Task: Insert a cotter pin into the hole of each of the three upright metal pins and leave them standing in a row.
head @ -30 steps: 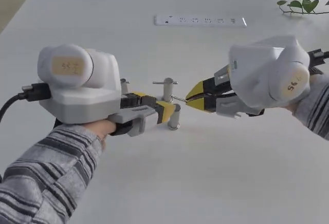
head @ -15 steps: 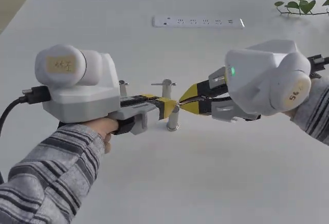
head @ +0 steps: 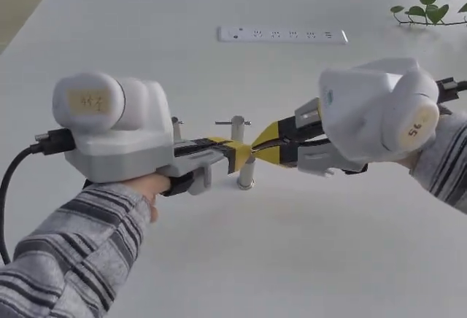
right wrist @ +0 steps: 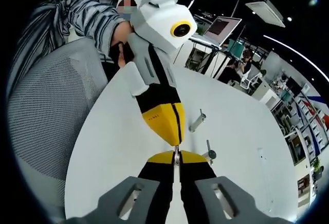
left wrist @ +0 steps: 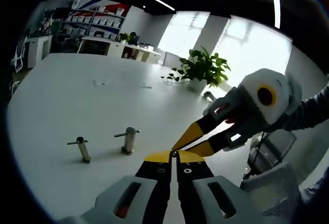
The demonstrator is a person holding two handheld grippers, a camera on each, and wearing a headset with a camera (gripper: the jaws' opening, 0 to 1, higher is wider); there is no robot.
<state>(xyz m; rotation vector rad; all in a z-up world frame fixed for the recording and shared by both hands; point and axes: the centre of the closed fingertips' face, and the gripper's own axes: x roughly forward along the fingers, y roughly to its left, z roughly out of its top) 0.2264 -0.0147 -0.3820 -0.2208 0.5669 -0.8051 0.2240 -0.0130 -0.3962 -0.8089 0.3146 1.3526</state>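
The white left tool and right tool have yellow-tipped black jaws; upright metal pin silver; bench white; sleeve grey-striped.

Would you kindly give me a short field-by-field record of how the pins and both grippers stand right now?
Surface: white table
Left gripper: shut on the top of the near metal pin, which stands upright
Right gripper: shut on a cotter pin, tips meeting the left gripper's tips
Middle metal pin: upright, already pinned through its top
Far metal pin: upright, already pinned through its top
Left to do: apparently the near metal pin's insertion
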